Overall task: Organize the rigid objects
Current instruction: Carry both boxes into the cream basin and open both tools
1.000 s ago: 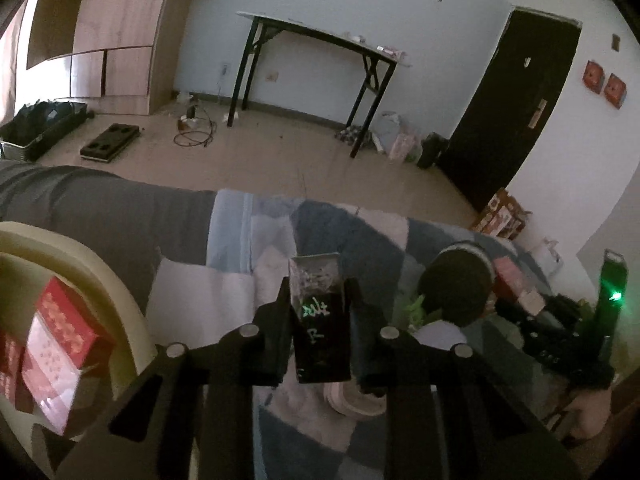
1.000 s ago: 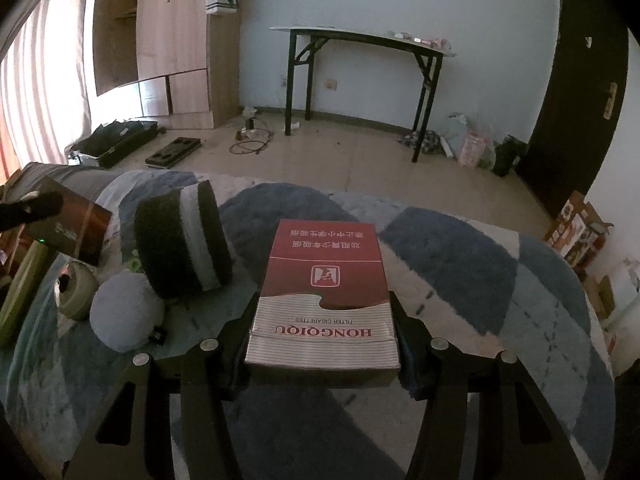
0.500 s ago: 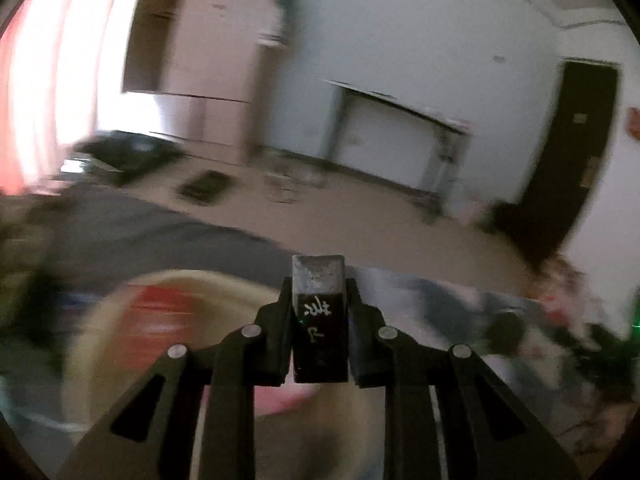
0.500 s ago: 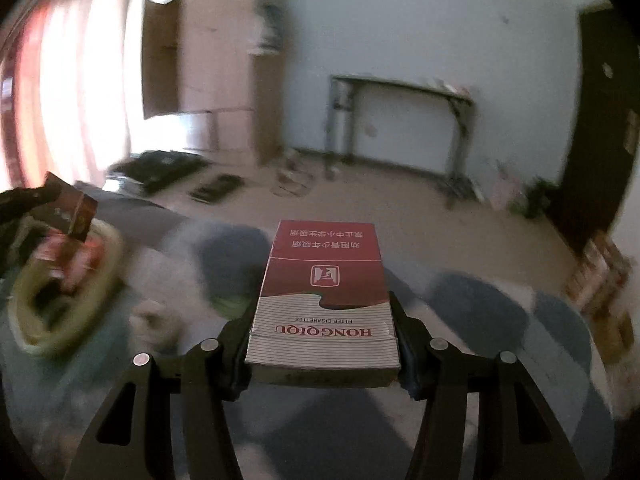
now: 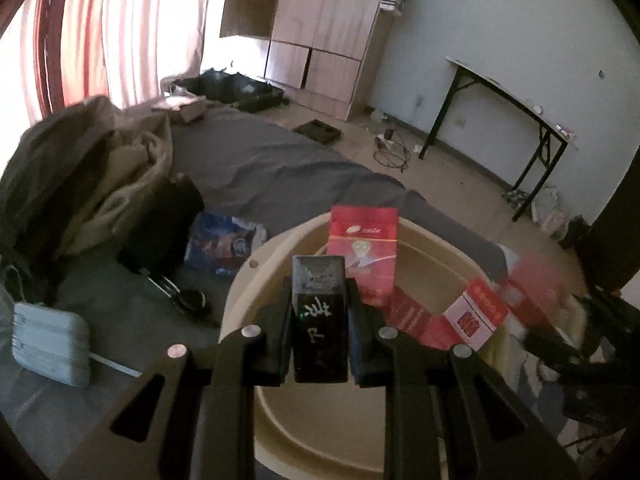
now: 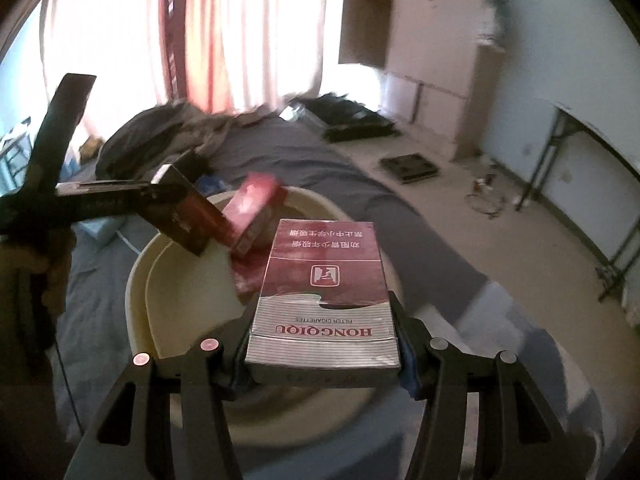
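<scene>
My left gripper (image 5: 319, 312) is shut on a dark box (image 5: 319, 320) with white scribbles, held over the cream basin (image 5: 248, 280). The basin holds several red boxes (image 5: 363, 248). My right gripper (image 6: 322, 336) is shut on a red and grey cigarette pack (image 6: 324, 292), held over the same basin (image 6: 138, 280). In the right wrist view the left gripper (image 6: 160, 196) comes in from the left with its dark box (image 6: 188, 216) above the basin, next to an upright red box (image 6: 254, 208).
The basin sits on a bed with a grey sheet (image 5: 260, 160). A pile of clothes (image 5: 100, 168), a black bag (image 5: 160, 220), a blue packet (image 5: 224, 244) and a pale pouch (image 5: 50, 344) lie to the left. A black folding table (image 5: 516, 120) stands by the far wall.
Both grippers have swung left from the patterned blanket to above the cream basin, each still holding its box. The right gripper now sees the left one over the basin.
</scene>
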The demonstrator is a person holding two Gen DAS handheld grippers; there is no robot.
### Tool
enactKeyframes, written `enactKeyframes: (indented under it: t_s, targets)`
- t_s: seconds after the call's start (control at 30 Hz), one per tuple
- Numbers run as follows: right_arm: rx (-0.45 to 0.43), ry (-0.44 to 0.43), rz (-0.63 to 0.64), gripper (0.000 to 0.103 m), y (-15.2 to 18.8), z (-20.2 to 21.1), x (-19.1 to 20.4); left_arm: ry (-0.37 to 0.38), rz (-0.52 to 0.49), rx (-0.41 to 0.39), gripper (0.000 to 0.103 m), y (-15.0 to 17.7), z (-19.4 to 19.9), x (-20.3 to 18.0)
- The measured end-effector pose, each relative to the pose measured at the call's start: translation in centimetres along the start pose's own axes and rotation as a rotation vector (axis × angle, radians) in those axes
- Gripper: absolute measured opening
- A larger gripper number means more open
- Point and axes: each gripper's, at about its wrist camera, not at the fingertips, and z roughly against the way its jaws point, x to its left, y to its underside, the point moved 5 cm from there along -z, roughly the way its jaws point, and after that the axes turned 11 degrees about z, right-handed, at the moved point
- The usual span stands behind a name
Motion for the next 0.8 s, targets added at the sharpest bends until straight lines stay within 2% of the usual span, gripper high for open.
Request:
enactKeyframes:
  t_s: [0.2,0.33,0.47,0.5,0.53,0.6,0.63,0.67,0.73,0.8]
  targets:
    - [0.094,-0.037,0.066,0.056,-3.3,-5.3,0.6,0.008,0.011,0.034,0.024,0.2,-1.4,0.5]
    - [0.147,-0.045,0.082,0.056,-3.9,-8.5,0.2,-0.02,0.038,0.06,0.025,0.5,-2.4,1.0]
    - [0.171,-0.041,0.093,0.056,-4.0,-10.2,0.4,-0.01,0.046,0.059,0.028,0.4,-2.3,1.1]
    - [0.188,-0.045,0.097,0.056,-4.0,-10.6,0.3,-0.01,0.054,0.054,0.043,0.3,-2.2,1.1]
    - [0.198,-0.042,0.099,0.056,-3.9,-11.1,0.4,-0.01,0.068,0.046,0.07,0.1,-2.2,1.2]
    - [0.217,-0.036,0.097,0.057,-3.8,-11.7,0.4,-0.02,0.113,0.006,0.092,-0.3,-1.7,1.7]
    - [0.215,-0.034,0.095,0.063,-3.9,-12.1,0.6,-0.014,0.125,-0.011,0.092,-0.5,-1.3,1.8]
    - [0.208,-0.031,0.093,0.076,-4.1,-12.3,0.8,0.005,0.14,-0.014,0.093,-0.6,-1.1,1.9]
    - [0.184,-0.013,0.089,0.093,-4.2,-11.9,0.8,0.044,0.169,-0.019,0.1,-0.9,-0.8,2.0]
    - [0.157,-0.003,0.082,0.097,-4.0,-10.8,0.8,0.053,0.172,-0.038,0.103,-1.2,-0.2,2.0]
